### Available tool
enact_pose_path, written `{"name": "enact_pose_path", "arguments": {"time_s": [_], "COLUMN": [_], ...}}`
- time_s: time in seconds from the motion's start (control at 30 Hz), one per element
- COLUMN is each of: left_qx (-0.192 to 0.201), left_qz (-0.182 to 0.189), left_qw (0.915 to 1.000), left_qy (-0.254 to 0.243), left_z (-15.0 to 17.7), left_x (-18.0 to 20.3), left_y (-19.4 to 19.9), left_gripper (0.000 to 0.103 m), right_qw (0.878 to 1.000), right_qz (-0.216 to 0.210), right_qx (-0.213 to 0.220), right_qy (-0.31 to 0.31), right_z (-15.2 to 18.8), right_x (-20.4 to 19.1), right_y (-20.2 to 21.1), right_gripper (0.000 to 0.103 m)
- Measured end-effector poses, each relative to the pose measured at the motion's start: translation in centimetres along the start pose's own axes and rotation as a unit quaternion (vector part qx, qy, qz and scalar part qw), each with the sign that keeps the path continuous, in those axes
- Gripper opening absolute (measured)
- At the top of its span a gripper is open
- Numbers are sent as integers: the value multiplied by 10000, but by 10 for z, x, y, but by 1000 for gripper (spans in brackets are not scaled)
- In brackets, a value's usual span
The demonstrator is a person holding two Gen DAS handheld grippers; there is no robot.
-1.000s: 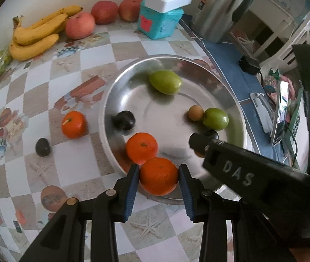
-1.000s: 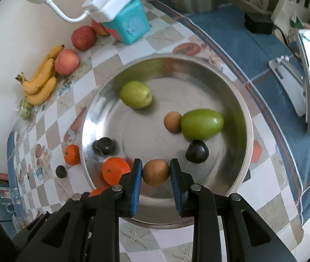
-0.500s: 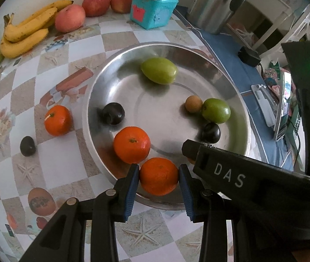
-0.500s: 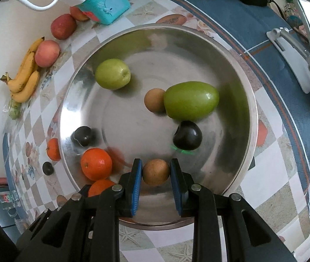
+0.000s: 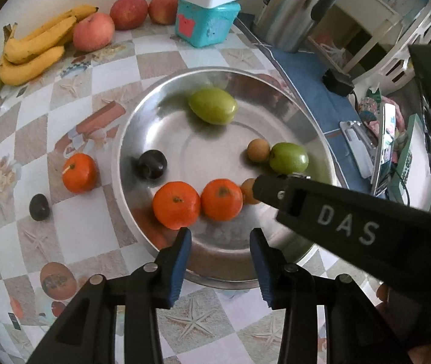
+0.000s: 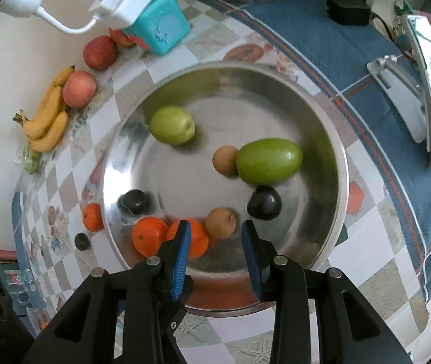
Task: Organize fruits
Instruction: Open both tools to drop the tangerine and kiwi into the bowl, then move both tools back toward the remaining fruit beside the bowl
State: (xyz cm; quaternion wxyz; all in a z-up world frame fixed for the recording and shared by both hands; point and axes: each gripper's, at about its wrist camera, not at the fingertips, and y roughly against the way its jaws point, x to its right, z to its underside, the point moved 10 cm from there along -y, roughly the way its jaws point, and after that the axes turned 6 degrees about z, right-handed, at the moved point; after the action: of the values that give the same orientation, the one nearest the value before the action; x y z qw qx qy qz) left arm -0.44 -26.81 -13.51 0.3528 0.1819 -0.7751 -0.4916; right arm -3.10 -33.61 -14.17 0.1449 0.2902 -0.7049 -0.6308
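Opening over the steel tray (image 5: 130, 139), both tools (image 5: 220, 247) (image 6: 215, 250) hold nothing; that tangerine (image 5: 77, 172) beside it is light, squishy, so pinch across the middle.

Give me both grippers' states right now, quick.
Left gripper: open, jaws opening, nothing between them; the orange lies free in the metal tray.
Right gripper: open, jaws opening, brown fruit released.

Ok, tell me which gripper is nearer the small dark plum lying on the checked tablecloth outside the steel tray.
Left. The left gripper hangs over the tray's near rim on the small dark plum's side; the right gripper sits farther across.
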Motion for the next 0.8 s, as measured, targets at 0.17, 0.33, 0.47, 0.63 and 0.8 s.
{"name": "enact_pose_path", "arguments": {"time_s": [0.17, 0.33, 0.47, 0.63, 0.8], "left_qx": [115, 228, 332, 543, 724], "left_qz": [-107, -150, -298, -514, -696], "left_qw": [9994, 9961, 9915, 9836, 9754], "left_qy": [306, 840, 1218, 1642, 1960], "left_z": [-6, -10, -11, -12, -10], "left_x": [-18, -47, -71, -106, -133], "left_y": [10, 22, 32, 51, 70], "left_gripper": [44, 44, 44, 44, 44], "right_qw": [9999, 9999, 9997, 9984, 9963], "right_qz": [57, 142, 217, 250, 279], "right_qx": [78, 8, -33, 19, 83], "right_qy": [-37, -15, 136, 497, 814], "right_z": [-2, 0, 3, 9, 15], "right_x": [3, 5, -2, -22, -41], "right_y": [5, 0, -4, -1, 1], "right_gripper": [36, 36, 36, 35, 35]}}
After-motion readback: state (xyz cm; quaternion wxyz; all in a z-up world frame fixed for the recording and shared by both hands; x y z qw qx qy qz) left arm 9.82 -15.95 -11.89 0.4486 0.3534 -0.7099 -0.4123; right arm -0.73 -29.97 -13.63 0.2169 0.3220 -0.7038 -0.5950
